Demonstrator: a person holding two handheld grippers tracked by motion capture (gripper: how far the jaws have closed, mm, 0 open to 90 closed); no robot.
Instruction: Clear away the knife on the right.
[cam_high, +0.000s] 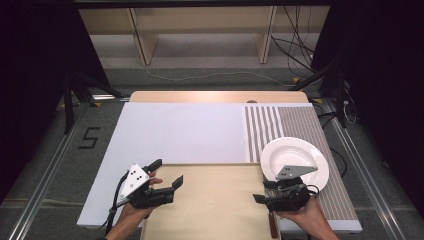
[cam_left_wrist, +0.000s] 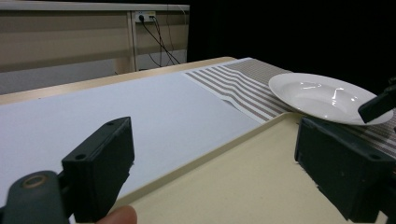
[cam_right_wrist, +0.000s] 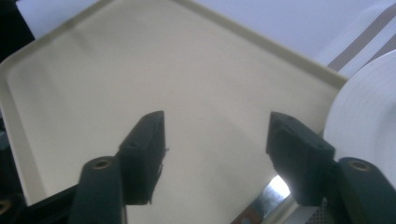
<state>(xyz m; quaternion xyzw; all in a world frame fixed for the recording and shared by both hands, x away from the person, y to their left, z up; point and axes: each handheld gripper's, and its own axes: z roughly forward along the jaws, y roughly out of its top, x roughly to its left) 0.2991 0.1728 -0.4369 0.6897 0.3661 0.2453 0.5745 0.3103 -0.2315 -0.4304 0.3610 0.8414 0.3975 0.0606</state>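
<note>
A beige tray lies at the near edge of the surface, on a white cloth that covers most of the top. Nothing lies on the tray's flat floor; its low raised rim shows clearly in the right gripper view. Just beside the tray's right far corner sits a white plate, resting on a striped placemat that runs along the right side of the surface. In the left gripper view the plate appears shallow and glossy, its rim close over the tray's edge, and the placemat shows brown and white stripes.

The left gripper is held by the person's left hand over the tray's left edge, its jaws spread wide apart with nothing between them; the same wide gap is seen in its own view. The right gripper is held by the right hand at the tray's right edge, close to the plate, and in its own view the jaws stand parted above the bare tray, holding nothing. Under the right gripper, along the tray's right rim, lies a slim utensil with a dark handle and a shiny metal part; what kind it is cannot be told

Beyond the surface are a grey floor, loose cables and a pale wooden shelf frame
</note>
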